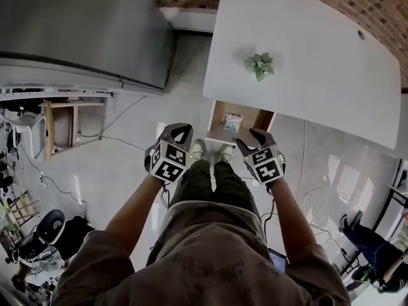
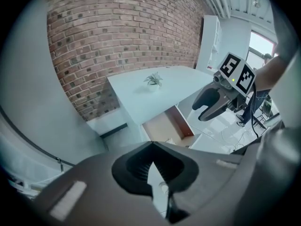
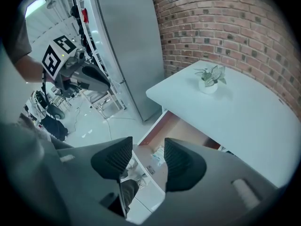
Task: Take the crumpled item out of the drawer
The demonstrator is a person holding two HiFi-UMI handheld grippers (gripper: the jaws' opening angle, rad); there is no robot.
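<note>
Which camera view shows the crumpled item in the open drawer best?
The head view: the crumpled item lies whole and uncovered in the open drawer, seen from above. The right gripper view shows it too, but partly hidden beside a jaw. The left gripper view shows only a small pale bit of it, at most.

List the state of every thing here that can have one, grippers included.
drawer: pulled open under the table
crumpled item: lying inside the drawer, not gripped
potted plant: upright on the table
refrigerator: doors closed
left gripper: jaw tips together, nothing held
right gripper: jaws apart, empty, above the drawer
</note>
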